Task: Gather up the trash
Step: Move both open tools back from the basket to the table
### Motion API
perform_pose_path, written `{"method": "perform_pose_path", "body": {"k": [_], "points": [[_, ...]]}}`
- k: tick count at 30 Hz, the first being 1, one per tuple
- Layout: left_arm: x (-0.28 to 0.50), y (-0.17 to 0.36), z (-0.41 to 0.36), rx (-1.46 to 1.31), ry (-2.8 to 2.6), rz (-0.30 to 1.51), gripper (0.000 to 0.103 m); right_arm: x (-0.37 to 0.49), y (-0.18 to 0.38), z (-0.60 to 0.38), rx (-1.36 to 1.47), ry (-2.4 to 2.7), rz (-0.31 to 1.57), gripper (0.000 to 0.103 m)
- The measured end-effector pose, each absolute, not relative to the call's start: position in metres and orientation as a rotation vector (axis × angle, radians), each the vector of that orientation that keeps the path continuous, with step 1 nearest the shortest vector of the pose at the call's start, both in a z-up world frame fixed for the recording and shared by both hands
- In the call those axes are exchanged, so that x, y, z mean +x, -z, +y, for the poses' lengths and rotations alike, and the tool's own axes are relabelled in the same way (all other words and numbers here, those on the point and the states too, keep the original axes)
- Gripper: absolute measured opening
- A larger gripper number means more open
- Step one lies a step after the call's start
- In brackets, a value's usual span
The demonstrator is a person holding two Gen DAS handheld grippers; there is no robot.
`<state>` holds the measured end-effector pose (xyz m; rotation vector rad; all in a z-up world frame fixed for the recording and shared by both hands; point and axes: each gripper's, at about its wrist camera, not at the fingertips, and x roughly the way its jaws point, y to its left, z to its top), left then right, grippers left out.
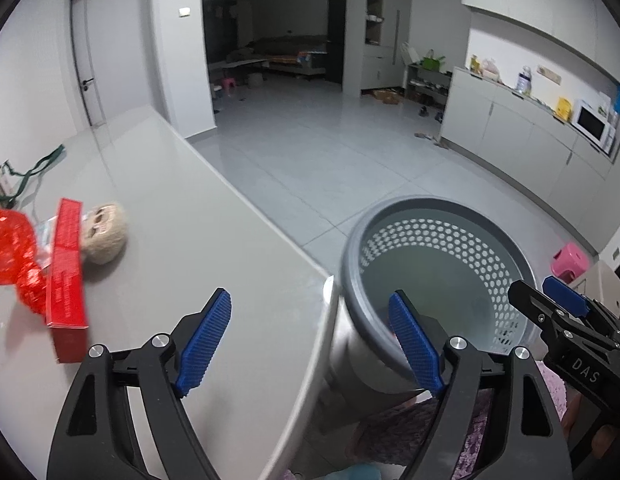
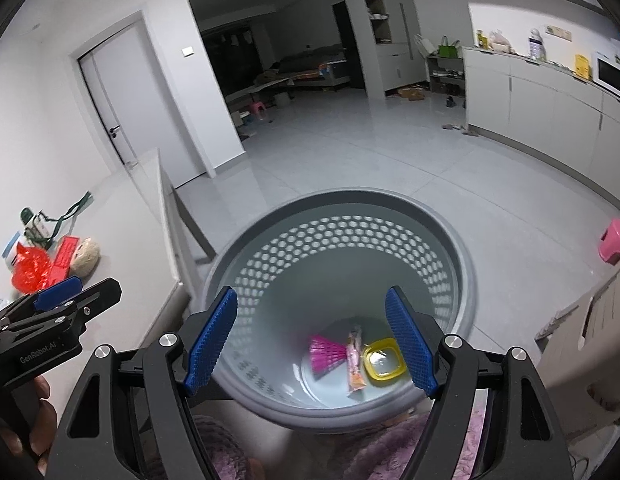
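Both grippers tilt downward, jaws apart and empty: left gripper (image 1: 310,336) over the table edge (image 1: 269,240), right gripper (image 2: 310,336) above the basket (image 2: 466,264).

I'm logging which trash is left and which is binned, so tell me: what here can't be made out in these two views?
- Left wrist view: bin floor, hidden by its near wall and the left hand-held gripper.
- Left wrist view: red box print, blurred.
- Right wrist view: items behind the red wrapper, overlapped and too small.
- Right wrist view: yellow lid, partly behind the right hand-held gripper.
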<state>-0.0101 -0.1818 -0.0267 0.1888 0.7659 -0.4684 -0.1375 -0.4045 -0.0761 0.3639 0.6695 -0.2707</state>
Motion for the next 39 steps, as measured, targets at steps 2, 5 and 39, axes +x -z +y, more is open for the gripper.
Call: {"method": "perform_pose_path", "body": {"k": [2, 5, 39], "points": [[-0.011, 0.024, -0.171, 0.176, 0.442, 0.760, 0.079, -0.133, 0.073, -0.396, 0.352, 0.244, 0.666, 0.073], [-0.011, 0.019, -0.148, 0.154, 0.398, 0.748, 0.080, -0.122, 0.070, -0.382, 0.333, 0.200, 0.665, 0.073], [0.037, 0.026, 0.098, -0.009, -0.075, 0.742, 0.081, 0.048, 0.055, -0.148, 0.176, -0.316, 0.806, 0.073]]}}
